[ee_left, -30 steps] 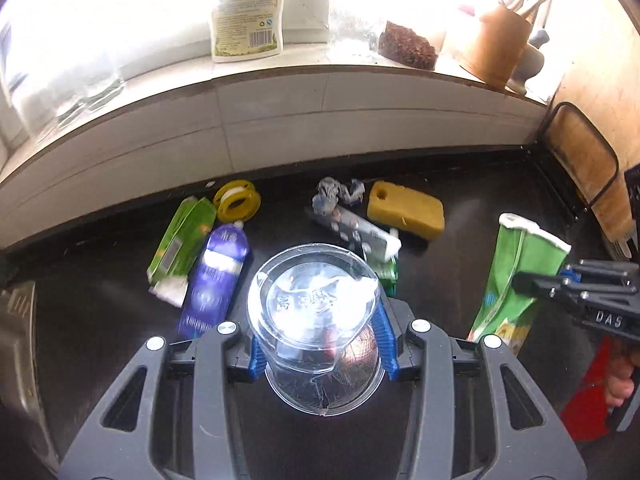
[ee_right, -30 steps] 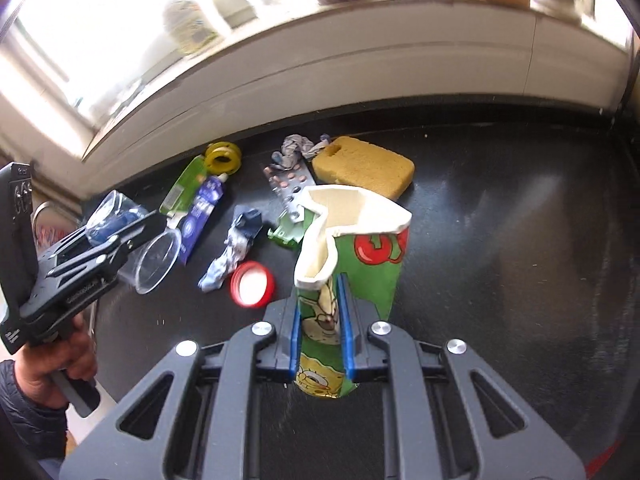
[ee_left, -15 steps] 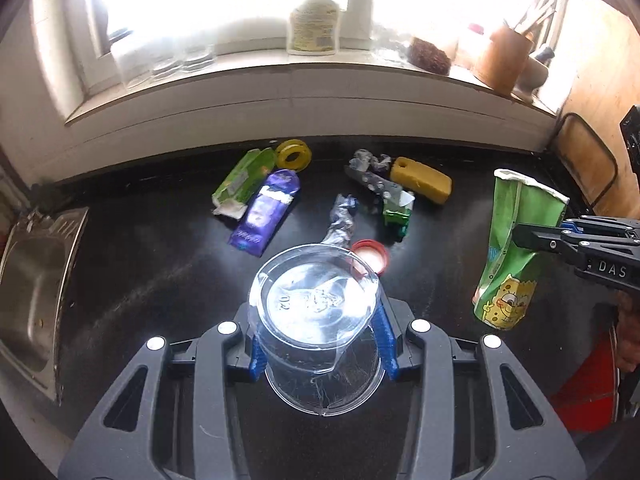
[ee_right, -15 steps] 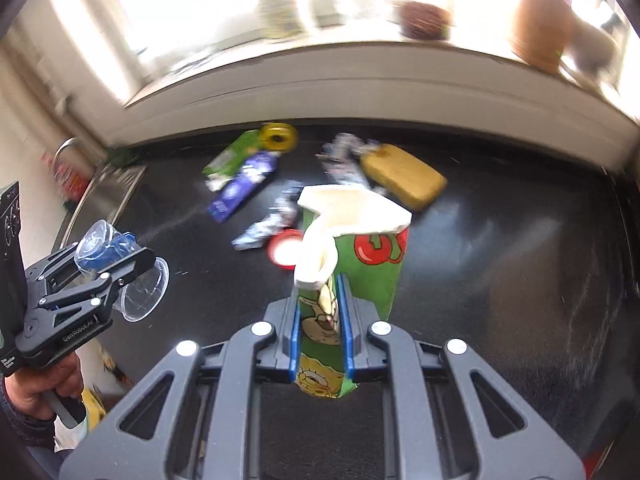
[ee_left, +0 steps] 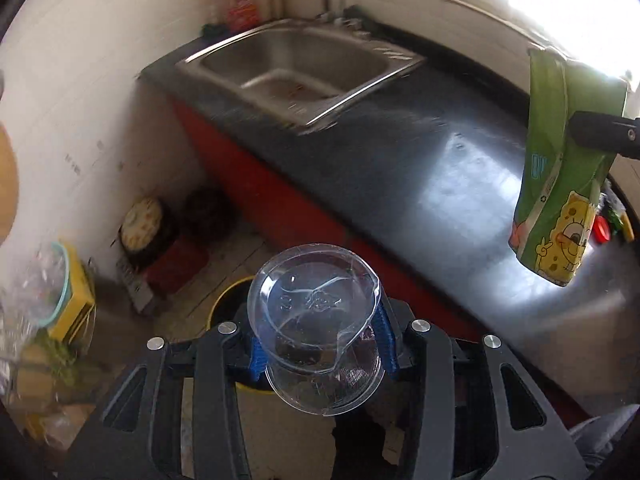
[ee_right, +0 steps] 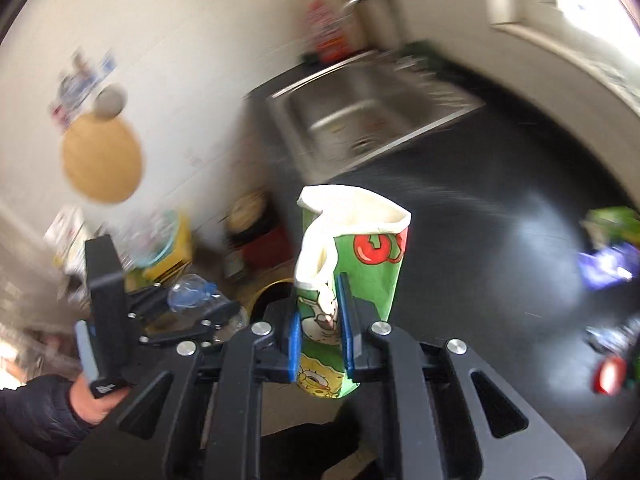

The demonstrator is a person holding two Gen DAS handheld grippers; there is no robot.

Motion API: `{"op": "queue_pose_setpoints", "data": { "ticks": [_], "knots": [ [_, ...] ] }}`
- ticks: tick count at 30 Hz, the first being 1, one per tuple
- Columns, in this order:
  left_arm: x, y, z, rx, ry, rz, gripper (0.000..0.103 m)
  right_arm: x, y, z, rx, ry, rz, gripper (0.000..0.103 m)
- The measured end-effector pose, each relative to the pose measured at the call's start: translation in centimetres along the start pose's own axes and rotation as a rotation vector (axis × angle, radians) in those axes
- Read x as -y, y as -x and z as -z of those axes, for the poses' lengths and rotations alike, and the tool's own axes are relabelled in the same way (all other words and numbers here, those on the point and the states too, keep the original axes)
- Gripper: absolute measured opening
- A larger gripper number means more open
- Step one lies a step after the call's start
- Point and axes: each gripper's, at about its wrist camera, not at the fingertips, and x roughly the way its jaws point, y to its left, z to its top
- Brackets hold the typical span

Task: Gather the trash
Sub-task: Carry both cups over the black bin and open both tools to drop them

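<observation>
My left gripper (ee_left: 320, 344) is shut on a clear plastic cup (ee_left: 316, 320) and holds it in the air above a yellow-rimmed bin (ee_left: 224, 308) on the floor. My right gripper (ee_right: 320, 328) is shut on a crumpled green cartoon paper cup (ee_right: 352, 264), held upright at the counter's front edge. That cup also shows in the left wrist view (ee_left: 560, 168) at the right. The left gripper with the clear cup shows in the right wrist view (ee_right: 192, 304) at lower left. The bin rim (ee_right: 272, 286) shows just beyond.
A steel sink (ee_left: 296, 68) is set in the black counter (ee_left: 440, 168). Remaining trash, a purple wrapper (ee_right: 608, 264) and a red lid (ee_right: 608, 372), lies on the counter at the right. Boxes and a yellow container (ee_left: 76, 300) stand on the floor at the left.
Both grippers have swung left, away from the trash on the counter, toward the sink end and the floor bin. Each still holds its cup.
</observation>
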Motion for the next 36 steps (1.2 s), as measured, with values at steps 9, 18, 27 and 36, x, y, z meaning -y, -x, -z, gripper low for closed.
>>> {"op": "queue_pose_setpoints", "data": {
  "ticks": [9,18,27,36],
  "knots": [
    [-10.2,-6.6,7.0,-0.049,0.219,-0.026,0.042,-10.7,-18.6,0.4,-0.279,0.243,-0.057,0.016],
    [-13.4,-13.3,8.7,-0.056,0.259,0.059,0.045,-11.9,-28.4,2.0,-0.400,0.281,0.012,0.017],
    [-14.3,-13.8,9.6,-0.060,0.279,0.050,0.080,-11.8,-30.2,1.6,-0.410,0.254,0.011,0.074],
    [-11.1,-8.1,6.5,-0.013,0.116,-0.001,0.092,-9.1,-20.5,0.1,-0.248,0.163,0.048,0.082]
  ]
}}
